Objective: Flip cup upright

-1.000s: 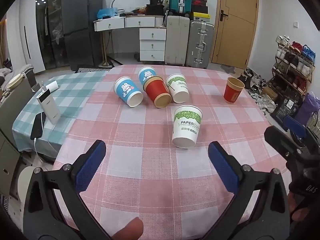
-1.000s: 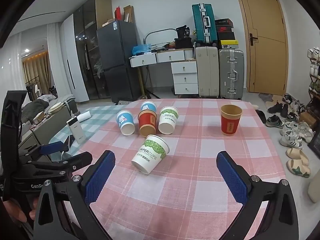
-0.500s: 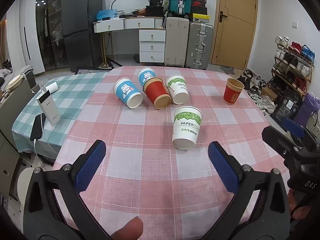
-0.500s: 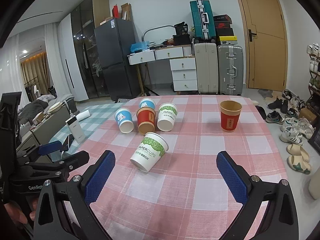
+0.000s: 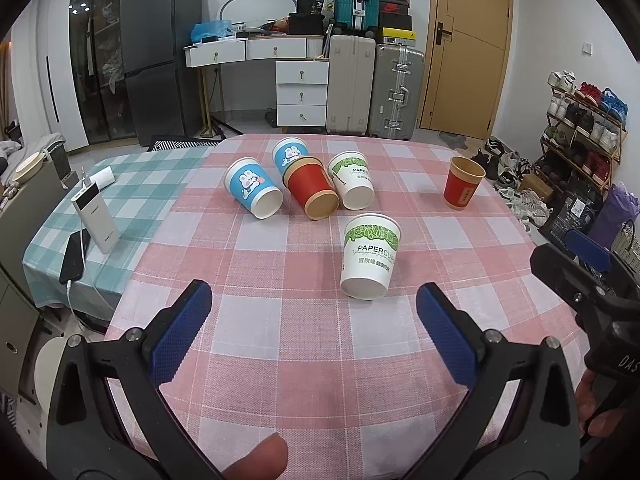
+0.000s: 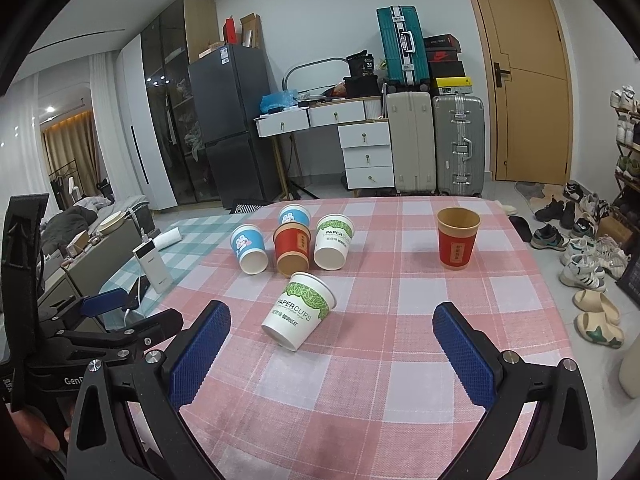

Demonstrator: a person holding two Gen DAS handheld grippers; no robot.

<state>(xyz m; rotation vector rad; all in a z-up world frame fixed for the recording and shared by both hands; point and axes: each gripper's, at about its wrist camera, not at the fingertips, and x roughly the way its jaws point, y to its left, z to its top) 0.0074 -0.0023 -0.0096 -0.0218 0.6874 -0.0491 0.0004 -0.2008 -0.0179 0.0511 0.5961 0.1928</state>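
A white paper cup with green leaf print [image 5: 370, 256] [image 6: 299, 311] lies tipped on its side on the pink checked tablecloth, mouth toward me. Behind it lie several more cups on their sides: two blue rabbit cups [image 5: 253, 192] [image 6: 249, 249], a red cup [image 5: 312, 192] [image 6: 292, 249] and another white-green cup [image 5: 353, 179] [image 6: 333, 241]. One red cup [image 5: 462, 187] [image 6: 457, 238] stands upright at the right. My left gripper [image 5: 314, 324] is open, short of the nearest cup. My right gripper [image 6: 331, 346] is open too, just short of the same cup.
A white power bank [image 5: 96, 218] and a black phone [image 5: 74, 256] lie on the teal checked cloth at the left. Suitcases [image 6: 436, 144], a drawer unit and a fridge stand beyond the table. Shoes [image 6: 588, 256] line the floor at the right.
Both views have tilted slightly, so the cups sit a little lower in frame. No cup has moved and both grippers have stayed open.
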